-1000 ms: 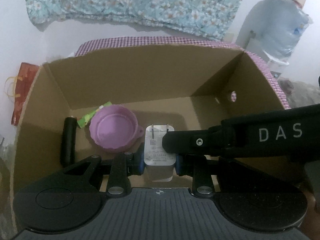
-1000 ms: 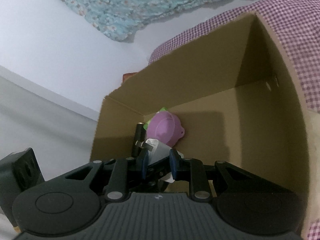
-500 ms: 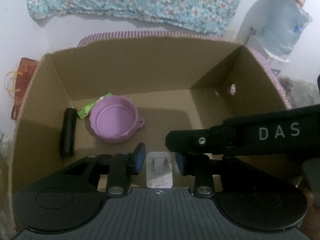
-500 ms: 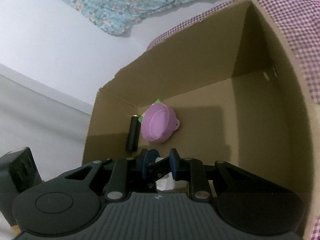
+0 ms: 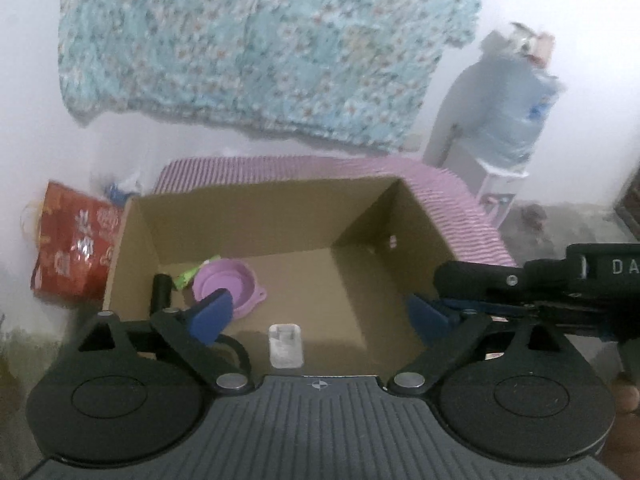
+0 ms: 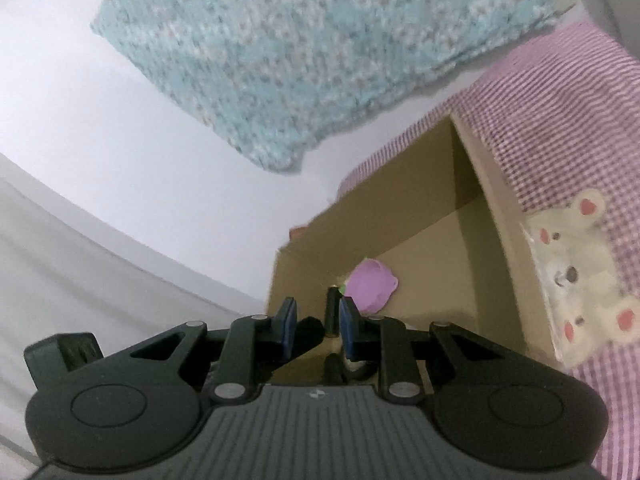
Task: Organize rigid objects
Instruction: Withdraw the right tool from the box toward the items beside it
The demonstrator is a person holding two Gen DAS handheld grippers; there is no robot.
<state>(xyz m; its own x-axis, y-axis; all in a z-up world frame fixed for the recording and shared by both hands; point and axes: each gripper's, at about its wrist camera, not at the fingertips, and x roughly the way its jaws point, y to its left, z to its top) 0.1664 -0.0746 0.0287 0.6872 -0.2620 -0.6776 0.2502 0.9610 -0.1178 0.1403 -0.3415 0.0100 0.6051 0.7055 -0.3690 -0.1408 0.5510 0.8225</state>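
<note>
An open cardboard box (image 5: 280, 216) stands on a pink checked cloth. On its floor lie a white plug adapter (image 5: 285, 345) near the front, a purple bowl (image 5: 228, 286), a black cylinder (image 5: 161, 292) and a green packet (image 5: 188, 276). My left gripper (image 5: 320, 316) is wide open and empty, above the box's front edge over the adapter. My right gripper (image 6: 318, 326) hangs at the box's near rim, jaws slightly apart and empty. The box (image 6: 400, 216), bowl (image 6: 370, 286) and cylinder (image 6: 331, 308) show beyond it.
A red gift bag (image 5: 72, 248) stands left of the box. A floral cloth (image 5: 260, 48) hangs on the wall behind. A large water bottle (image 5: 508, 116) stands at the back right. A bear patch (image 6: 580, 276) is on the pink cloth.
My left gripper let go of the white adapter, which now lies on the box floor. Both grippers have lifted and pulled back from the box, and the left jaws opened wide.
</note>
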